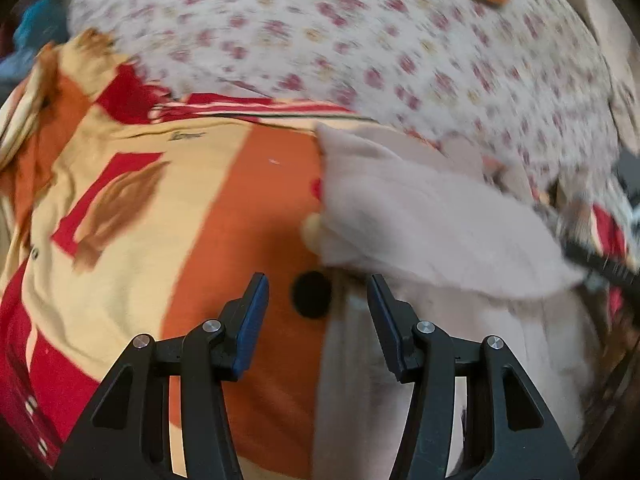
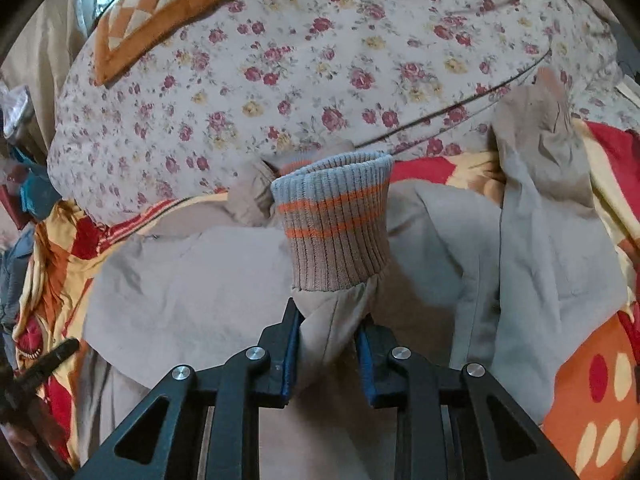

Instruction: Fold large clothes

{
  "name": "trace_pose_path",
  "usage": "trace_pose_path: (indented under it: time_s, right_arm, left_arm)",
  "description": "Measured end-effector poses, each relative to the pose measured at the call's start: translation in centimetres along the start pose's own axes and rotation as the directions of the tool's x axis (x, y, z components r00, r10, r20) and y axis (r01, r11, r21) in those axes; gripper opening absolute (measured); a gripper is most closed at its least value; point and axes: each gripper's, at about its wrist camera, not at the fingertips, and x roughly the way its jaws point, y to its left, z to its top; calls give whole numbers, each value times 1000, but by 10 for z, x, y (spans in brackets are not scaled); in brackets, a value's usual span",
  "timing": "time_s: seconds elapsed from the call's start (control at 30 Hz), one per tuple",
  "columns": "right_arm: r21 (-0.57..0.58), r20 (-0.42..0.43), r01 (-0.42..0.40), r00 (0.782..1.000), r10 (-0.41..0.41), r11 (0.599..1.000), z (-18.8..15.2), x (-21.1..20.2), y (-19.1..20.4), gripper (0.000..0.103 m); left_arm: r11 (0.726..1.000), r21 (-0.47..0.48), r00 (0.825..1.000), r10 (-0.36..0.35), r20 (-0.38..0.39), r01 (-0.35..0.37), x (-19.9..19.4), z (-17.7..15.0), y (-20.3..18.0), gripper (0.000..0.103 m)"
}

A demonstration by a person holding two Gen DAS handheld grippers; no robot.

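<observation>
Jacket sleeve (image 2: pixel 332 320) | right hand-held gripper (image 2: pixel 329 316) clamped below cuff | left hand-held gripper (image 1: pixel 318 292) agape

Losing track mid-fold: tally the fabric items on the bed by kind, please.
Beige jacket, sleeve held by right tongs: 1
Floral quilt: 1
Orange patterned sheet: 1
Orange checked cushion: 1
Total: 4

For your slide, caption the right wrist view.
Right gripper pinches the beige jacket's sleeve below its striped cuff.
</observation>
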Motion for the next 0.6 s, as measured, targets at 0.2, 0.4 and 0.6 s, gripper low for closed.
trace_pose_path:
  time_s: [0.2, 0.4, 0.6]
  right_arm:
    - [17, 71, -67, 995, 66, 998, 14, -27, 6, 24]
    - [53, 0, -17, 1000, 17, 998, 6, -6, -18, 24]
    - [154, -63, 10, 998, -1, 988, -15, -3, -46, 49]
  left_arm:
    - [997, -14, 996, 81, -28, -82, 30, 8, -10, 51]
    - [980, -178, 996, 86, -35, -91, 27, 5, 22, 53]
    - [980, -151, 992, 124, -29, -127, 11, -2, 16, 53]
